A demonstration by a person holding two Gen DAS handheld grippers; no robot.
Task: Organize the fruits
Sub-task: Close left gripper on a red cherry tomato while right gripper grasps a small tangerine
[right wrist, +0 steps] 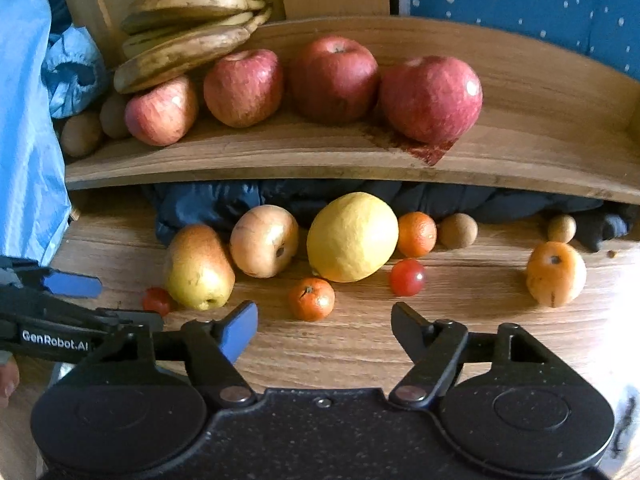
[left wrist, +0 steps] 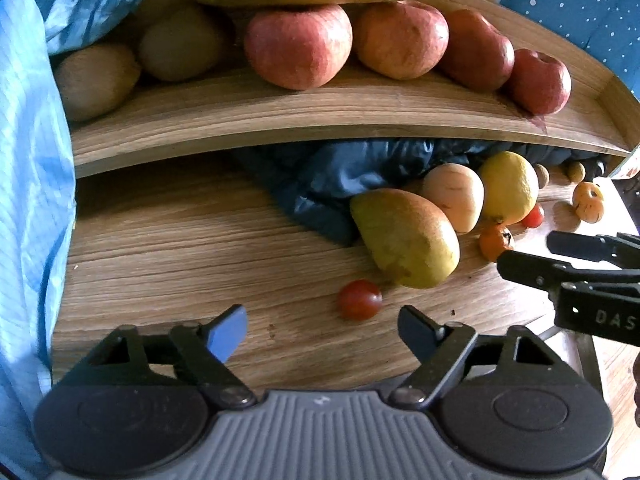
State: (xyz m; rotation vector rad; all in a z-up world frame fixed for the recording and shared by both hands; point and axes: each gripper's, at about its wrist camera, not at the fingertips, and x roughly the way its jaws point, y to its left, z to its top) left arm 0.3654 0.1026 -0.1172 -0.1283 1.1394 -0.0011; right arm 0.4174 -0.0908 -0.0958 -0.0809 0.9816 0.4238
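The left hand-held gripper [left wrist: 322, 322] hangs over the desk [left wrist: 180, 248] with its jaws apart and nothing between them. A cherry tomato [left wrist: 360, 300] lies just past its tips. The right hand-held gripper [right wrist: 324, 326] also has its jaws apart and grips nothing; a small mandarin [right wrist: 311, 298] sits just in front of it.

The lemon [right wrist: 352, 238] is the big yellow one in the middle of the desk. Left of the lemon are a pale apple [right wrist: 264, 241] and a pear [right wrist: 199, 267]. Right of the lemon are a second mandarin [right wrist: 417, 234], a second cherry tomato [right wrist: 407, 277], two small brown round fruits and one orange fruit [right wrist: 556, 274], well apart from the lemon. That makes three cherry tomatoes in all.

Above the lemon is a wooden shelf [right wrist: 280, 160]. It carries four red apples [right wrist: 334, 78], one bunch of bananas [right wrist: 192, 16] and two brown kiwis [right wrist: 82, 134].

The desk is bare wood in front of the lemon and far left of the pear. A blue cloth [right wrist: 24, 120] hangs at the left edge.
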